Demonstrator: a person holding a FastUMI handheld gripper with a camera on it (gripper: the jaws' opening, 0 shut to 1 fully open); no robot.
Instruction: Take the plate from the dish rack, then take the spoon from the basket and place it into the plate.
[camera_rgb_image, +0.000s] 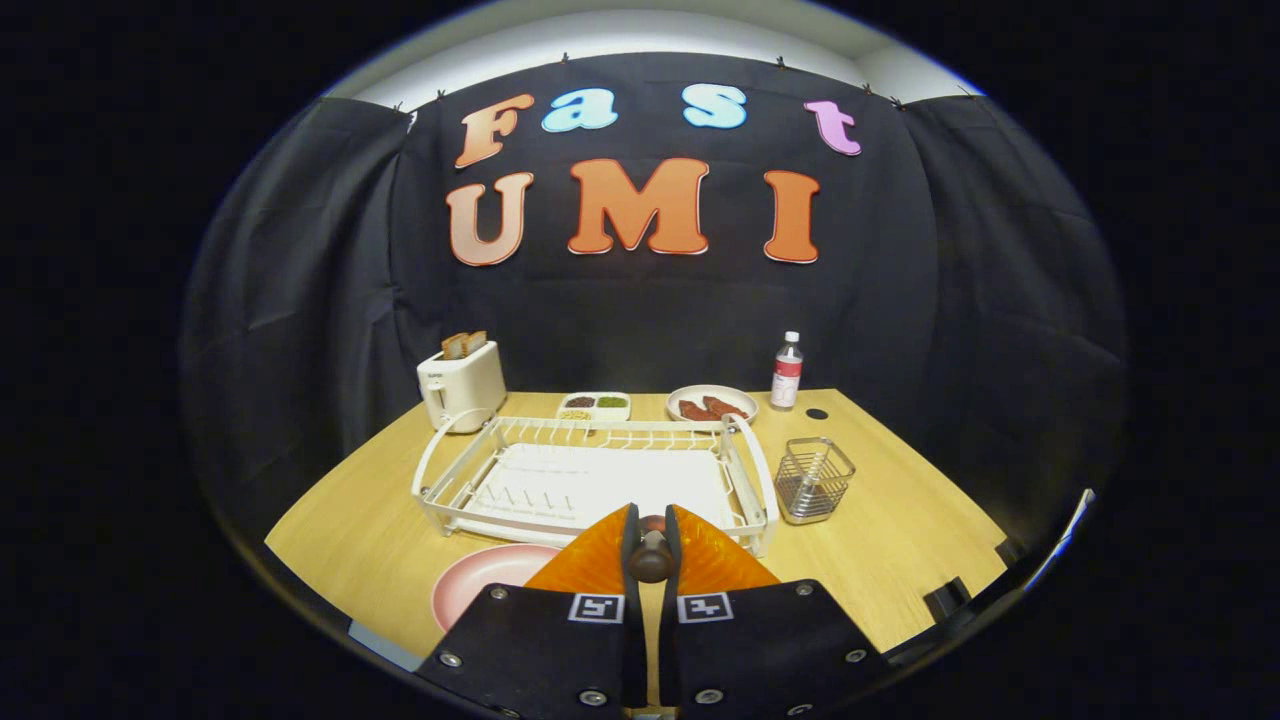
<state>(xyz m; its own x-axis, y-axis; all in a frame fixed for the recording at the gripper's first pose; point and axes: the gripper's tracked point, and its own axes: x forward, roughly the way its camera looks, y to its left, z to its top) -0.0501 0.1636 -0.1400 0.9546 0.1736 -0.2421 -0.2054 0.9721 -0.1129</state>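
- The tool (652, 545) has its two fingers drawn nearly together on a dark, rounded handle end, which reads as the spoon (651, 560); both fingers press on it, so the spoon is held between them, with its bowl out of sight.
- The pink plate (485, 590) lies flat on the worktop (900, 540), just in front of the dish rack (600, 475) and just to the left of the fingers; it is out of the rack already, which suits it as a landing place for the spoon.
- The dish rack stands beyond the fingers with no dishes in its slots, its white drain tray bare.
- The wire basket (814, 480) stands just right of the rack and looks to hold nothing, which fits the spoon being in the grip.
- By this judgement the remaining step is to carry the spoon a little to the left and down onto the plate; the path between tool and plate looks free, with the near rim of the rack the closest thing to avoid.
- Further back, well apart from the work: a toaster (462, 385) with bread in its slots, a small divided dish (594, 405), a plate of food (712, 404), a bottle (787, 371) and a small dark disc (817, 413) on the wood.
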